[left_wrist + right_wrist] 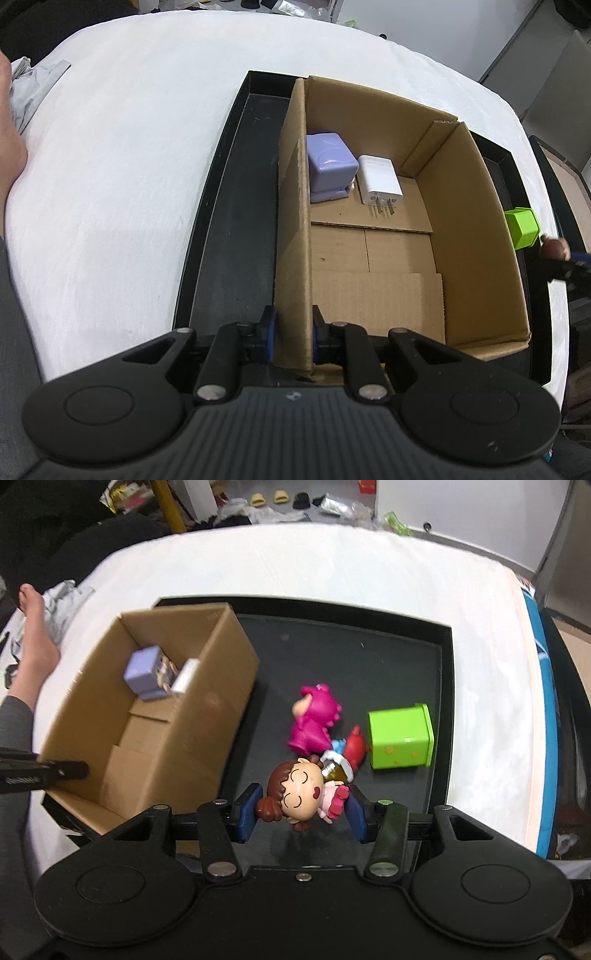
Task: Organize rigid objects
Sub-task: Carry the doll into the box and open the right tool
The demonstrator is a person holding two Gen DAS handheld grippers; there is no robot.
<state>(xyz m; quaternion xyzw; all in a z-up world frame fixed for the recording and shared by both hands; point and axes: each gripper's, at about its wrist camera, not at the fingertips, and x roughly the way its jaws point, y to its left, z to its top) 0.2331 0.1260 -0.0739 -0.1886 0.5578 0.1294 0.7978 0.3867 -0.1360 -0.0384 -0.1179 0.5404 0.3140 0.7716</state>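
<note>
My left gripper (293,330) is shut on the near left wall of the open cardboard box (476,229), which stands in a black tray (236,206). Inside the box lie a lilac cube (330,164) and a white plug adapter (380,179). In the right wrist view my right gripper (301,810) is shut on a girl figurine (301,794) with brown hair and a pink dress, lifted above the tray floor (369,672). Beyond it on the tray lie a magenta dinosaur toy (314,718), a small red and blue figure (351,747) and a green cube (400,736).
The tray rests on a white cloth-covered surface (122,155). The box (147,720) takes up the tray's left part. A person's bare foot (35,638) lies at the left edge. Clutter and bags sit on the floor beyond the far edge.
</note>
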